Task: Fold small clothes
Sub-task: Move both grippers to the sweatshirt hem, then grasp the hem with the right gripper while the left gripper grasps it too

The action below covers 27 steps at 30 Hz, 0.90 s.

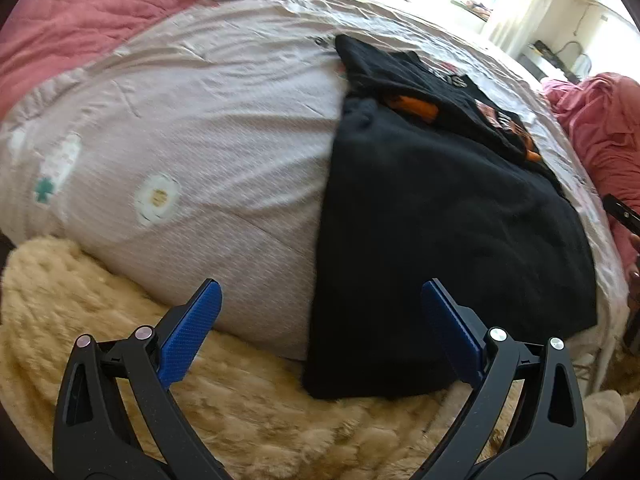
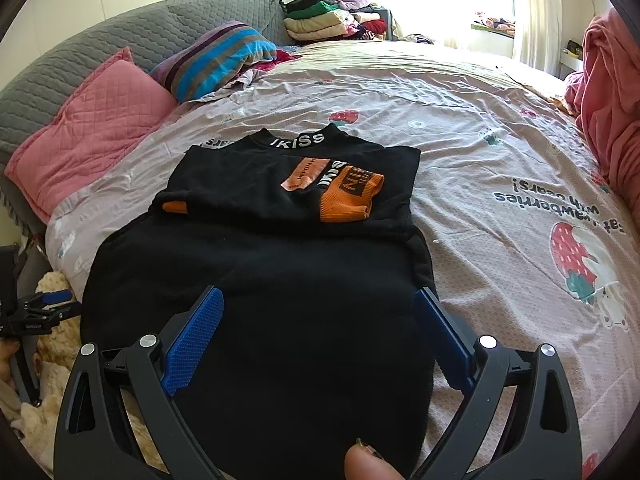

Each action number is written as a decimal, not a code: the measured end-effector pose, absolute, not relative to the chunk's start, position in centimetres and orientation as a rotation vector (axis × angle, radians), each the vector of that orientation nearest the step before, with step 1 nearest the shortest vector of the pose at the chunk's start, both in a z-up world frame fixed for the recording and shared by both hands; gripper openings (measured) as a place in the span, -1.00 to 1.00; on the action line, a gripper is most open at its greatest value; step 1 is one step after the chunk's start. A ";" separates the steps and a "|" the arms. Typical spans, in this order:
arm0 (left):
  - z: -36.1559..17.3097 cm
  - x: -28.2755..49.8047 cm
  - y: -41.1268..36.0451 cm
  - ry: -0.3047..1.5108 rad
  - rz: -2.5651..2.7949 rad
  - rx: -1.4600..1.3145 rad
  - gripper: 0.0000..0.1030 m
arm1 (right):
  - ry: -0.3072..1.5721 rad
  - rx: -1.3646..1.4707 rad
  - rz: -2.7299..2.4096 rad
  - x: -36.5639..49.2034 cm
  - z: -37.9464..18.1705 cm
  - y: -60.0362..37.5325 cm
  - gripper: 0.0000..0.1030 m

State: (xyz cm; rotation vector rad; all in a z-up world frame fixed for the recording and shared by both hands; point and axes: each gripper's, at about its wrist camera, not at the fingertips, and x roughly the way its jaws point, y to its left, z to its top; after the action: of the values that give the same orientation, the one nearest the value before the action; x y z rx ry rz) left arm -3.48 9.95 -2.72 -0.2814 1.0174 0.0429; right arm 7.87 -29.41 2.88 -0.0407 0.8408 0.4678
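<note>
**Sleeves in, hem still hanging off the bed**

I have both tongs spread wide and holding nothing. My left gripper (image 1: 320,320) hovers low in its frame over the fluffy cream blanket (image 1: 100,320), with the near edge of the black sweater (image 1: 440,220) just ahead of its right finger. My right gripper (image 2: 320,328) sits at the bottom centre of its view, above the lower body of the same sweater (image 2: 280,300).

The garment lies lengthwise on the pink-grey bedsheet (image 2: 460,100), collar toward the top of the right view, hem draped over the mattress edge toward me. Both sleeves look folded inward across the chest, their orange cuffs (image 2: 348,200) resting on the black fabric. I judge that leaves the bottom-up fold, which would explain why both grippers are parked open at the hem end, one near each lower corner.

The collar band reads "IKISS" in white. An orange patch on the sleeve carries small print I cannot make out, and the cuff shows partial black letters. The sheet's upside-down print, at right, reads something like "strawberries with bears!" beside a strawberry drawing (image 2: 576,256).
</note>
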 end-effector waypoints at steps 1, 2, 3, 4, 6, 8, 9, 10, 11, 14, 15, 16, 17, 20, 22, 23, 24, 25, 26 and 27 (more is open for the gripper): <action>-3.0 -3.5 10.0 1.026 0.032 -0.293 0.80 | 0.841 -0.045 0.463 7.8 2.9 -29.5 0.84; -3.3 -3.5 10.0 1.037 0.028 -0.297 0.71 | 0.840 -0.048 0.460 7.7 3.0 -29.6 0.84; -3.5 -3.5 9.8 1.044 0.026 -0.297 0.59 | 0.839 -0.049 0.457 7.6 3.0 -29.7 0.84; -3.8 -3.5 9.8 1.052 0.019 -0.301 0.54 | 0.840 -0.051 0.453 7.6 3.0 -29.9 0.84; -4.3 -3.5 9.5 1.068 0.008 -0.308 0.40 | 0.844 -0.055 0.447 7.5 3.0 -30.2 0.84; -4.5 -3.5 9.3 1.075 0.004 -0.295 0.36 | 0.851 -0.067 0.437 7.5 2.9 -30.7 0.84; -4.5 -3.5 9.3 1.075 -0.004 -0.294 0.31 | 0.851 -0.069 0.436 7.4 2.9 -30.9 0.84; -4.6 -3.5 9.4 1.076 -0.007 -0.299 0.28 | 0.852 -0.070 0.433 7.3 3.0 -31.2 0.84; -4.7 -3.6 9.4 1.077 -0.006 -0.303 0.22 | 0.855 -0.068 0.431 7.2 3.0 -31.7 0.84; -4.6 -3.9 9.2 1.072 -0.021 -0.305 0.02 | 0.880 -0.067 0.440 6.7 3.0 -32.7 0.84; -4.5 -4.0 9.1 1.071 -0.033 -0.308 -0.07 | 0.888 -0.076 0.441 6.4 2.9 -33.0 0.84; -4.5 -4.1 8.9 1.071 -0.051 -0.314 -0.11 | 0.894 -0.084 0.441 6.2 2.8 -33.1 0.84; -4.6 -4.1 8.8 1.073 -0.060 -0.316 -0.16 | 0.907 -0.101 0.439 5.8 2.6 -33.4 0.84; -4.8 -3.9 8.4 1.088 -0.090 -0.313 -0.17 | 0.938 -0.113 0.434 5.2 2.1 -34.0 0.84; -4.8 -3.9 8.3 1.089 -0.096 -0.315 -0.20 | 0.968 -0.101 0.431 4.8 1.7 -34.4 0.84; -4.7 -3.9 8.3 1.088 -0.103 -0.319 -0.24 | 0.988 -0.091 0.438 4.5 1.3 -34.5 0.84; -4.7 -3.9 8.2 1.087 -0.112 -0.322 -0.27 | 1.011 -0.087 0.450 4.2 1.0 -34.5 0.79; -4.7 -4.0 8.2 1.085 -0.118 -0.325 -0.27 | 1.037 -0.094 0.467 3.6 0.6 -34.5 0.64; -4.7 -3.9 8.1 1.083 -0.123 -0.329 -0.27 | 1.052 -0.106 0.476 3.2 0.4 -34.4 0.56; -4.7 -3.9 8.2 1.082 -0.125 -0.335 -0.29 | 1.069 -0.121 0.482 2.8 0.1 -34.3 0.44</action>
State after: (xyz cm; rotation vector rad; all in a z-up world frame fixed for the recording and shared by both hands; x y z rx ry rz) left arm -3.92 8.18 -4.71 -0.3347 1.0825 -0.1254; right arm 2.76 -34.33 0.14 -0.1213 1.0688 0.4824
